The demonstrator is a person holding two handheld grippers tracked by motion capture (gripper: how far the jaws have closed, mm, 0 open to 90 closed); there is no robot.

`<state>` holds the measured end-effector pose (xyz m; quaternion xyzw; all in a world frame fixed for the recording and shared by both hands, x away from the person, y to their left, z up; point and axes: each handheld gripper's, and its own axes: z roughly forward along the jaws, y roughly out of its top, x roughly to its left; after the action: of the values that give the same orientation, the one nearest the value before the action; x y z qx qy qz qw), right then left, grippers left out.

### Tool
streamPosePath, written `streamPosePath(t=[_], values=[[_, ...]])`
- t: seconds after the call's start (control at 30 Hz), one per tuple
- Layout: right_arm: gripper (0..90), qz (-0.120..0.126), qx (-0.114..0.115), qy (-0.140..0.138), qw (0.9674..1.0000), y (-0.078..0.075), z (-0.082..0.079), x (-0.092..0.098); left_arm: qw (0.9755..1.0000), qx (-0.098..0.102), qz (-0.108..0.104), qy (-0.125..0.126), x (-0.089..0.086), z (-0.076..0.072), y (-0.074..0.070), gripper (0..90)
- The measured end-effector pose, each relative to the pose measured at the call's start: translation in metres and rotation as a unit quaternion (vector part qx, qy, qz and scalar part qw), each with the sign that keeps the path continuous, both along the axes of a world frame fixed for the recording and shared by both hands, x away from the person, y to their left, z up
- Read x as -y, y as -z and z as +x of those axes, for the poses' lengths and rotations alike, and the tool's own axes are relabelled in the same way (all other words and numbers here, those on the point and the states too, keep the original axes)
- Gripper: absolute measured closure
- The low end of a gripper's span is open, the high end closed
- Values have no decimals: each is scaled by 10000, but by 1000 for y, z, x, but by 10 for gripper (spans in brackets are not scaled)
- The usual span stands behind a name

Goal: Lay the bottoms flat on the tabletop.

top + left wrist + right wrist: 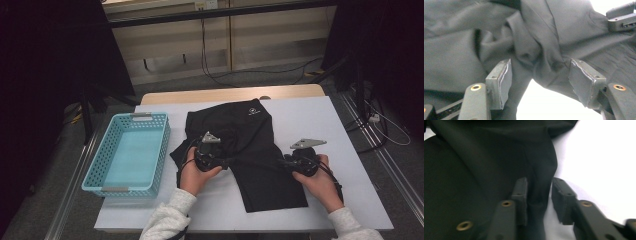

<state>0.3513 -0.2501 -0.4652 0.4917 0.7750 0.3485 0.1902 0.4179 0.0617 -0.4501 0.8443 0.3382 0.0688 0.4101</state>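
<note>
On the white table (350,150), right of a basket (107,165), black shorts (260,145) lay soft and limp. My left claw (540,83) stood apart at their crotch fold; my right claw (539,200), not yet pinching, straddled the right leg's edge, a good hold.

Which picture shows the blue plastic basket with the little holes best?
The high view: the blue plastic basket sits whole at the table's left, beside the black shorts. The two gripper views look at that dark cloth and the white table instead.

Black shorts (250,150), small white logo; turquoise lattice basket (100,167); white table cover (320,115).
</note>
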Motion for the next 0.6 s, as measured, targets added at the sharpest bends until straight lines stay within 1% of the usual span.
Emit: streamPosePath(t=[0.03,0.07,0.13,0.2,0.23,0.27,0.3,0.37,0.43,0.47,0.53,0.57,0.6], values=[[834,63,-48,-53,10000,0,0,0,10000,-53,23,46,0,0,0,348],[876,113,-68,-86,9999,0,-1,1,10000,-66,39,59,0,0,0,344],[886,159,-103,-82,9998,0,-2,2,9999,-77,47,60,1,-1,0,340],[888,116,-145,-97,9998,-2,-6,7,9999,-112,67,52,0,-1,-1,335],[888,126,-176,-88,9997,-3,-9,10,9999,-115,76,61,-1,-1,-1,332],[888,105,-200,-78,9997,-3,-12,14,9999,-83,94,6,-1,-1,-2,330],[888,111,-204,-72,9997,-3,-16,18,9999,-132,56,50,-2,-1,-2,327],[888,102,-230,12,9997,-4,-22,27,9998,-155,57,54,-2,-1,-2,322],[887,128,-266,-10,9996,-3,-27,33,9998,-149,91,78,-2,-1,-1,320],[886,145,-290,-4,9995,-3,-28,34,9998,-162,95,78,-1,-2,-1,319],[869,139,-335,-86,9993,-5,-30,32,9997,-180,103,85,-1,-2,-2,315],[829,90,-286,-54,9995,-6,-30,30,9998,-177,103,83,-1,-2,-2,315],[769,50,-212,-24,9998,-7,-29,29,9997,-175,112,85,-1,-2,-2,315]])
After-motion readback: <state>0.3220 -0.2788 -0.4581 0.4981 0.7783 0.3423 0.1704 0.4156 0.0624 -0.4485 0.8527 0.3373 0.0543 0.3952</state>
